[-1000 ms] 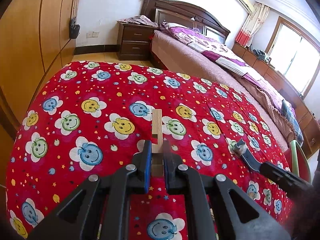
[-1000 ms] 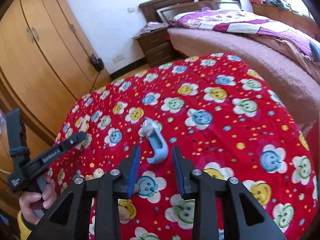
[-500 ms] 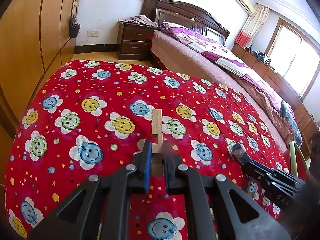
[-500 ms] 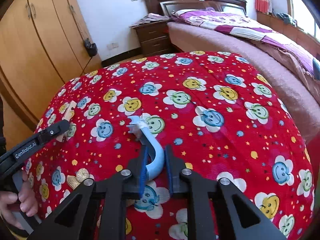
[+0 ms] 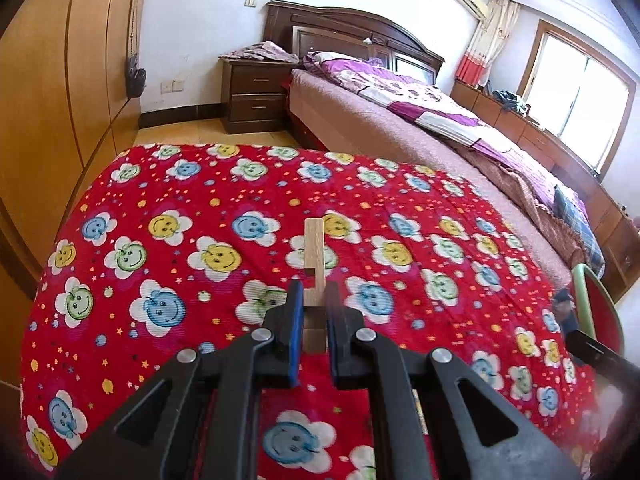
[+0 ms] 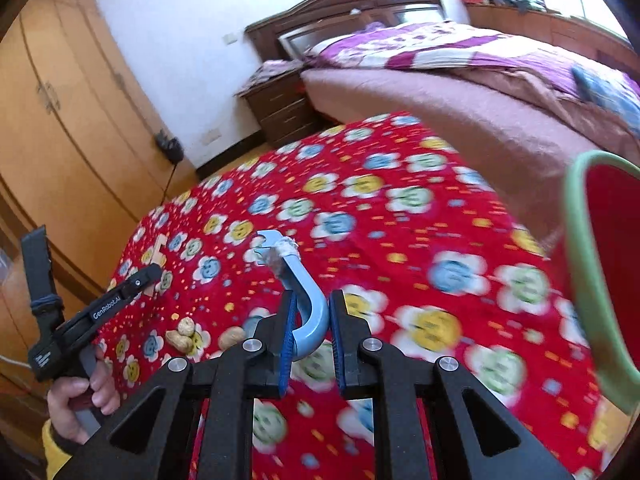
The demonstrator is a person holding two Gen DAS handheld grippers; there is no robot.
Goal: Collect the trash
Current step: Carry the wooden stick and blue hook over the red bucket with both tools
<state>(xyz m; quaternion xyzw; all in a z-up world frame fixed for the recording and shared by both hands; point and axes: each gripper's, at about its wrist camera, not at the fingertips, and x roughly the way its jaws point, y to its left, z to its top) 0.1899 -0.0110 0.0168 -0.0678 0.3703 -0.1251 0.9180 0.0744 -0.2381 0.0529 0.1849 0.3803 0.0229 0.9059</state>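
Note:
My left gripper (image 5: 313, 299) is shut on a pale wooden piece (image 5: 313, 256) that sticks up out of its jaws above the red flower-print cloth (image 5: 160, 208). My right gripper (image 6: 311, 312) is shut on a curved light-blue plastic hook (image 6: 298, 280) with a frayed grey end, lifted clear of the cloth (image 6: 400, 216). A red bin with a green rim (image 6: 576, 248) stands close at the right of the right wrist view; its edge also shows in the left wrist view, the bin (image 5: 600, 304). The left gripper (image 6: 150, 274), held in a hand (image 6: 76, 404), shows at the left of the right wrist view.
Peanut shells (image 6: 182, 336) lie on the cloth near its front left. A bed (image 5: 440, 120) with purple bedding runs along the right, a dark nightstand (image 5: 252, 96) stands behind, and wooden wardrobes (image 5: 60, 80) line the left.
The right gripper closed on the blue hook, lifted it off the cloth and swung right toward the red bin. The left gripper still holds the wooden piece and shifted slightly.

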